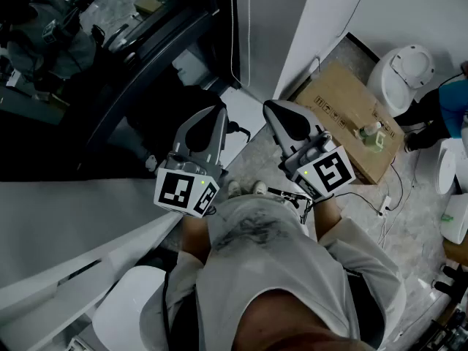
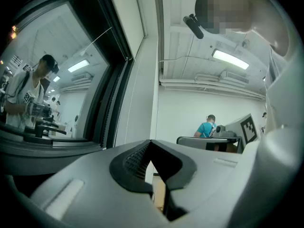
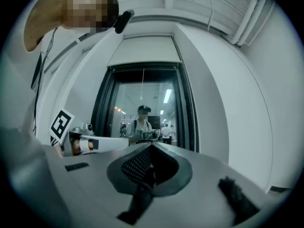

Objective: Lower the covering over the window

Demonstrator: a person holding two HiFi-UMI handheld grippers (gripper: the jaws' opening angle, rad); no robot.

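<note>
Jaws on both grippers are pressed fully together, and nothing is held between them. In the head view the left gripper [image 1: 212, 119] is seen at nine o'clock of the right gripper [image 1: 281, 115], the two near each other. The dark-framed window [image 1: 110, 72] lies at ten o'clock of them. Its pale covering [image 3: 145, 51] is seen only at twelve o'clock of the glass, the pane below uncovered, and a thin pull cord [image 3: 142, 82] is hung down the middle.

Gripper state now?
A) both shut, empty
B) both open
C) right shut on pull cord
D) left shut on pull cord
A: the left gripper and right gripper each show jaws together with nothing between; the pull cord hangs untouched.
</note>
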